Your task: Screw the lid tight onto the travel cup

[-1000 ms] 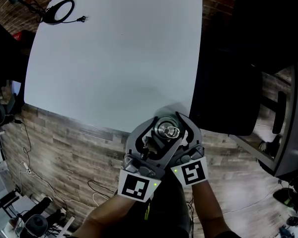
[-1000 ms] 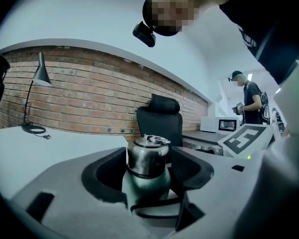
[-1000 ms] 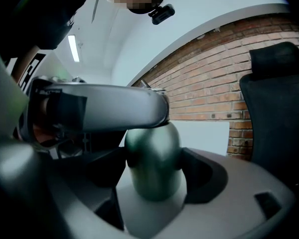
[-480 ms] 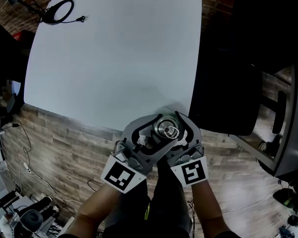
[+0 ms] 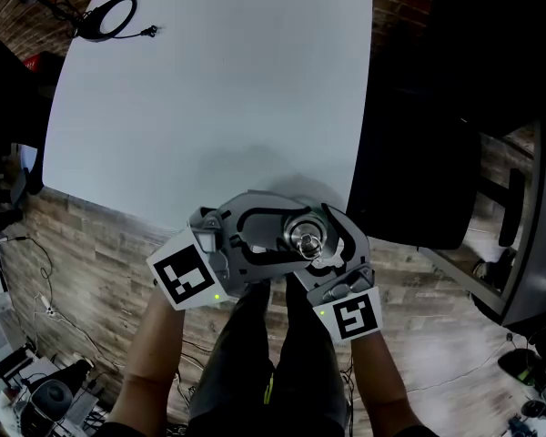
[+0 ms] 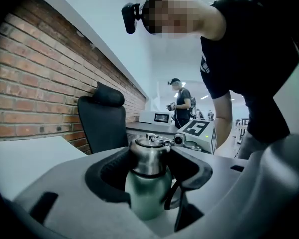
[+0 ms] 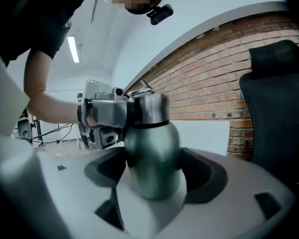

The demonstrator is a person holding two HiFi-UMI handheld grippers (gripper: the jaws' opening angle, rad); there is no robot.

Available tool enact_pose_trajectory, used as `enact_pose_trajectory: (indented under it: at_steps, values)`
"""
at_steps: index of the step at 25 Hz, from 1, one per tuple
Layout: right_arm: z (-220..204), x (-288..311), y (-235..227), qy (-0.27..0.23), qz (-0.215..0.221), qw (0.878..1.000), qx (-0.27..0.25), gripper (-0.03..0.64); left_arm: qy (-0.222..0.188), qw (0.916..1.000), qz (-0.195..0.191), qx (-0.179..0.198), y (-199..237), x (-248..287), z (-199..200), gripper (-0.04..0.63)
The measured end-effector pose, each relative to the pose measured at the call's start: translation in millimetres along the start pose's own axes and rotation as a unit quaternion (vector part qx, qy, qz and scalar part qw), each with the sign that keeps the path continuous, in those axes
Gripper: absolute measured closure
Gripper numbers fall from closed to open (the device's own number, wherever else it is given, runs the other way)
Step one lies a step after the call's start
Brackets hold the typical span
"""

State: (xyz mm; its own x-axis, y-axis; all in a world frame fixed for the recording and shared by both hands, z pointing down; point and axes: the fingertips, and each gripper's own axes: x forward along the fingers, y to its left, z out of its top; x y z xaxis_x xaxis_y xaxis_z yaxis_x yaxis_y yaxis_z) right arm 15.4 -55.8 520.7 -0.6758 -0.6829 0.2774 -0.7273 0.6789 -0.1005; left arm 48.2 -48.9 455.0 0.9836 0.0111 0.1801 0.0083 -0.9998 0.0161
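R gripper [image 7: 153, 183] clamps cup [image 7: 152, 148]; L gripper [image 6: 149, 178] grips lid [image 6: 148, 156] atop cup, contents hidden; 2nd person [image 6: 182, 103] behind cup: left gripper view only.

The white table [image 5: 209, 107] lay open for passage, save a coiled black cable [image 5: 114, 16] at its far-left corner; a black office chair [image 5: 414, 171] crowded its right edge.

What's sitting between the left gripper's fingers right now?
The steel lid of the green travel cup stands between the left gripper fingers, which sit close against its sides. The left gripper view shows this.
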Motion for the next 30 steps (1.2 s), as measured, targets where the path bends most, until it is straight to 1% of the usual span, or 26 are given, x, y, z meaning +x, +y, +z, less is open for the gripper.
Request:
enact_pose_trajectory:
  at_steps: [2, 5, 12, 15, 18, 22, 24, 26, 27, 30]
  values:
    - [-1, 0, 0, 0.000, 0.000, 1.000, 0.000, 0.282, 0.003, 0.9998, -0.017, -0.001, -1, 1, 0, 0.336]
    - [-1, 0, 0, 0.001, -0.002, 1.000, 0.003, 0.282, 0.006, 0.9996, -0.025, -0.007, -1, 0, -1, 0.336]
    - [-3, 0, 0, 0.005, -0.007, 1.000, -0.008, 0.282, -0.009, 0.9999, -0.010, -0.008, -1, 0, -3, 0.333]
    - [-3, 1, 0, 0.006, -0.009, 1.000, 0.000, 0.282, -0.015, 0.9998, -0.005, -0.008, 0, -1, -3, 0.331]
    - [-2, 2, 0, 0.009, 0.004, 1.000, 0.002, 0.282, -0.018, 0.9998, -0.001, -0.008, 0, -1, -3, 0.331]
    - [1, -4, 3, 0.021, 0.014, 1.000, -0.012, 0.282, -0.018, 0.9998, -0.001, -0.003, 0, 0, -3, 0.328]
    - [1, -9, 3, 0.022, 0.011, 1.000, -0.008, 0.282, -0.021, 0.9998, -0.003, -0.005, -1, 0, -3, 0.325]
    - [-1, -15, 2, 0.022, 0.003, 1.000, 0.001, 0.282, -0.028, 0.9995, -0.007, -0.011, -2, 1, -2, 0.303]
    - [-2, -19, 2, 0.022, -0.003, 1.000, 0.007, 0.282, -0.029, 0.9995, -0.008, -0.012, -2, 1, -2, 0.277]
    - [-5, -30, 2, 0.030, -0.018, 0.999, 0.018, 0.282, -0.023, 0.9996, -0.001, -0.014, -3, -3, -4, 0.270]
